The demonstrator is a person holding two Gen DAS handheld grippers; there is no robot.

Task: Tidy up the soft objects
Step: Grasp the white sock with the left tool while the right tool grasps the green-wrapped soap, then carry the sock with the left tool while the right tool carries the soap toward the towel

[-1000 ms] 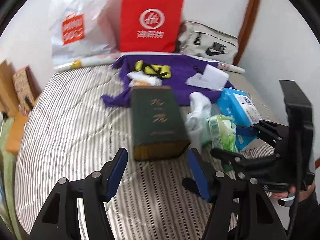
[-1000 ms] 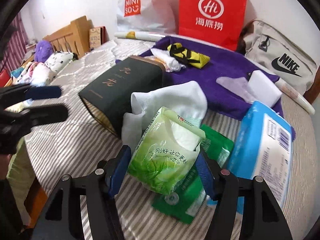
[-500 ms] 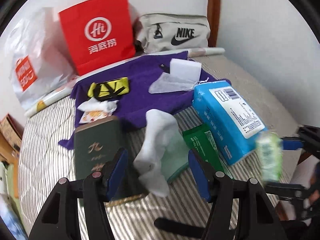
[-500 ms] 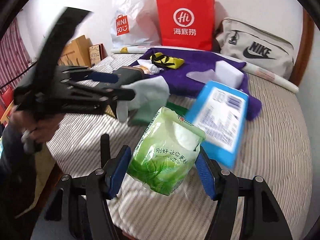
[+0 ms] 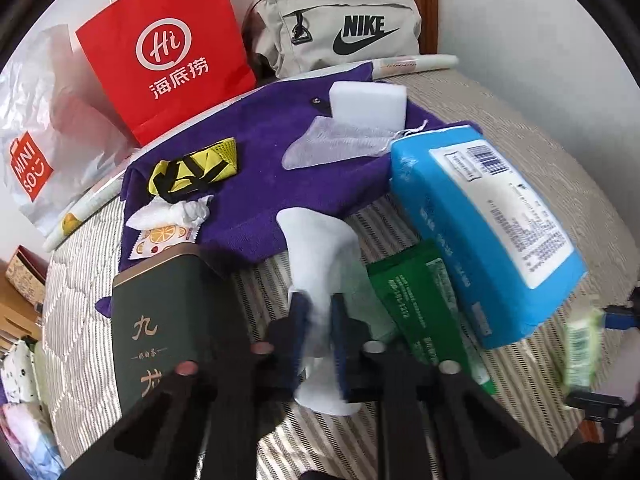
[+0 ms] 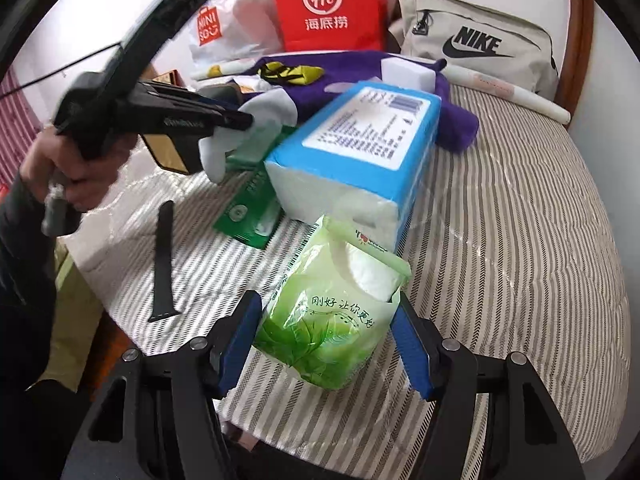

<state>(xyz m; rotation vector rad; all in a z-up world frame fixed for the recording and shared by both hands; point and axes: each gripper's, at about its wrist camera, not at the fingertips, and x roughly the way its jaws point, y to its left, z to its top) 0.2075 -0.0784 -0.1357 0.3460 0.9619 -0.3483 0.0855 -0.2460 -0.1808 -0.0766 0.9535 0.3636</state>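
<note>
Snapped shut: left gripper (image 5: 320, 324) has swung across from the dark tea box (image 5: 176, 328) and now pinches the white sock (image 5: 320, 256), while the right gripper (image 6: 326, 340) has carried the green tissue pack (image 6: 332, 320) off toward the bed's edge.

Sock lies on the striped bed (image 6: 520, 240), its toe end on the purple towel (image 5: 264, 136), its lower part squeezed between the left fingers (image 5: 298, 320); a flat green packet (image 5: 420, 304) sits just beside it, then the big blue tissue pack (image 5: 480, 216). Right fingers (image 6: 240, 336) are clamped on both sides of the green tissue pack, just in front of the blue one. Behind stand a red paper bag (image 5: 164, 48), a Nike bag (image 5: 340, 32) and a white Miniso bag (image 5: 36, 152). A black strap (image 6: 162, 264) lies near the bed's edge.
</note>
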